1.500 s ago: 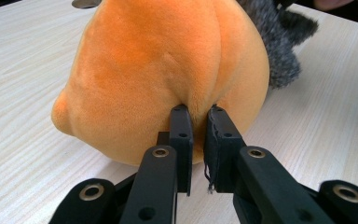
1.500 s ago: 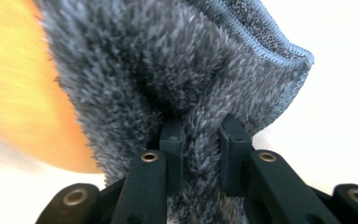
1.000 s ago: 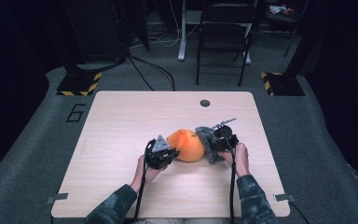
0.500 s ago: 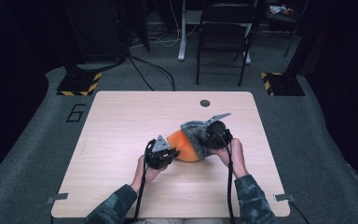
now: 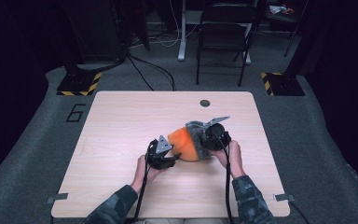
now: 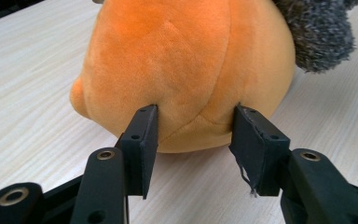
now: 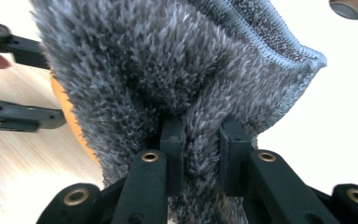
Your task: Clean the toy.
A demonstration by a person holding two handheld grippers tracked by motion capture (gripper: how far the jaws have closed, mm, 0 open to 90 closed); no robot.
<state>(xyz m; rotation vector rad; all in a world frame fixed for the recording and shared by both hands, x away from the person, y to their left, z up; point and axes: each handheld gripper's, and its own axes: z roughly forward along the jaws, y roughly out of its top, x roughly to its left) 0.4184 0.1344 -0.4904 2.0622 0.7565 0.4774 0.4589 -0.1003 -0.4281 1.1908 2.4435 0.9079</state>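
An orange plush ball [image 5: 185, 144] lies on the wooden table [image 5: 121, 121], with a grey fuzzy cloth [image 5: 196, 129] over its far right side. My left gripper [image 5: 173, 158] is at the ball's near left side. Its jaws have just been opening and now stand open, tips resting against the orange plush [image 6: 177, 60], which bulges between them [image 6: 196, 112]. My right gripper [image 7: 201, 123] is shut on a fold of the grey cloth [image 7: 168, 60] and holds it up against the ball; the right gripper [image 5: 205, 139] sits at the ball's right.
A round cable hole [image 5: 205, 103] lies in the table's far edge. A dark folding chair [image 5: 223, 32] stands beyond the table, and yellow-and-black striped bases [image 5: 78, 84] sit on the floor at both far corners.
My right hand has risen and moved a little away from me, drawing the grey cloth up over the ball. The left hand has stayed in place.
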